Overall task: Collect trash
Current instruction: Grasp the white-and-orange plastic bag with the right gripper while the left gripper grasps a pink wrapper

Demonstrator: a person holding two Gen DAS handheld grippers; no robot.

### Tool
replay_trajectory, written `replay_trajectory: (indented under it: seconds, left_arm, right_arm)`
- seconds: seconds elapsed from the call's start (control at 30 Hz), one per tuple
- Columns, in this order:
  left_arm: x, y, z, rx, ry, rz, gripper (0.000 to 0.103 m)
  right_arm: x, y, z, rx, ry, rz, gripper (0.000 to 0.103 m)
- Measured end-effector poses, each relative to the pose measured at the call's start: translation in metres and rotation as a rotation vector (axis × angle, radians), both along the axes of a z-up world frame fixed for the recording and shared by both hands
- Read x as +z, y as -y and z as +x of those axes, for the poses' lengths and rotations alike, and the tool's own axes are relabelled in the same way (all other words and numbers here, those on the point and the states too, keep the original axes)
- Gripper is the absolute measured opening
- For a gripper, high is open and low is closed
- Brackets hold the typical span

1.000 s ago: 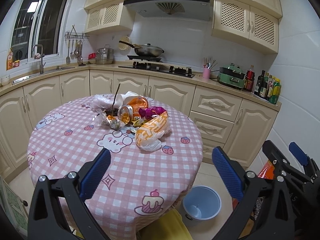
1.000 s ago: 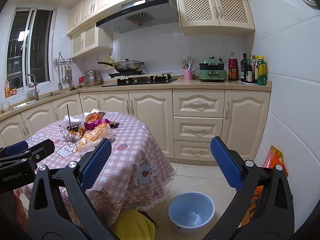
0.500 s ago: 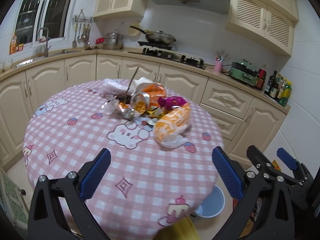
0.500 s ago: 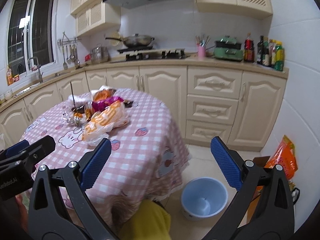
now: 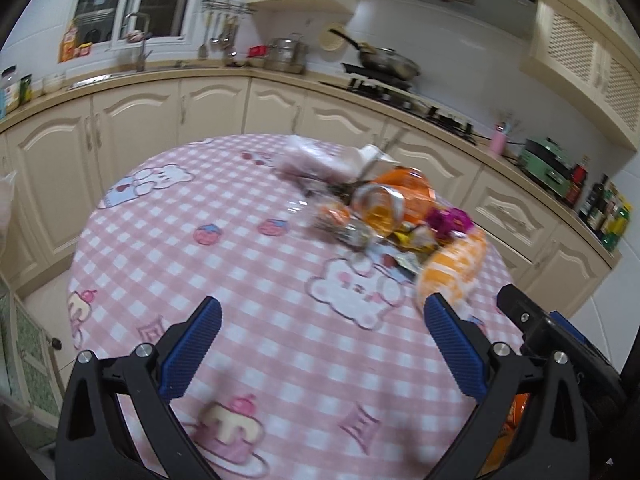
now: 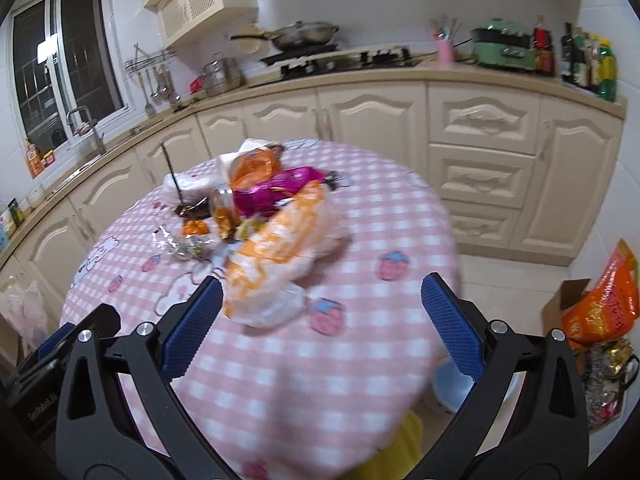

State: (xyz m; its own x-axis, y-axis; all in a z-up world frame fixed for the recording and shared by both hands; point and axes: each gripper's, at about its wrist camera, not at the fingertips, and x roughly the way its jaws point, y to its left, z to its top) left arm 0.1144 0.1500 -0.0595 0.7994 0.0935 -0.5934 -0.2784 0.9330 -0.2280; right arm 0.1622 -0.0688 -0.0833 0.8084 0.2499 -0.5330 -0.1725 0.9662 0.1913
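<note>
A pile of trash lies on the round table with the pink checked cloth (image 5: 240,264): an orange and white plastic bag (image 6: 280,256), a magenta wrapper (image 6: 276,192), a tipped glass jar (image 5: 378,210), foil scraps (image 6: 172,244) and a white bag (image 5: 312,158). My left gripper (image 5: 320,348) is open and empty above the near part of the table. My right gripper (image 6: 320,324) is open and empty, just short of the orange and white bag (image 5: 452,268). A pale blue bin (image 6: 452,390) stands on the floor, partly hidden by the table edge.
Cream kitchen cabinets and a counter (image 6: 480,80) run behind the table, with a stove and wok (image 5: 384,64). An orange bag and a cardboard box (image 6: 596,304) sit on the floor by the right wall. The sink (image 5: 120,76) is at the left.
Both grippers have moved up and forward over the table toward the trash pile. The bin has slid out of the left wrist view. Both stay open.
</note>
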Motion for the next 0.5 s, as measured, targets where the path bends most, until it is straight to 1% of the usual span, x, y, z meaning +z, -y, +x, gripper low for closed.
replay_trajectory:
  seconds: [0.13,0.27,0.4,0.43,0.47,0.5]
  left_arm:
    - [-0.001,-0.016,0.005,0.037,-0.013,-0.006,0.099]
    - [-0.002,-0.026,0.011,0.056,-0.027,-0.012,0.099]
    - [-0.002,-0.029,0.017,0.066,-0.041,-0.008,0.099]
    - [-0.002,-0.028,0.018,0.067,-0.045,-0.007,0.099]
    - [-0.001,-0.028,0.019,0.069,-0.05,-0.006,0.099]
    - [-0.001,-0.027,0.021,0.07,-0.052,-0.005,0.099]
  right_arm:
    - [-0.005,-0.02,0.022,0.015,-0.041,-0.019,0.098]
    - [-0.018,-0.035,0.052,0.013,-0.126,-0.024,0.098]
    - [-0.028,-0.044,0.071,0.051,-0.171,-0.038,0.098]
    - [-0.029,-0.045,0.074,0.065,-0.187,-0.03,0.093]
    - [-0.029,-0.044,0.074,0.069,-0.19,-0.017,0.086]
    - [-0.029,-0.041,0.074,0.062,-0.184,-0.015,0.066]
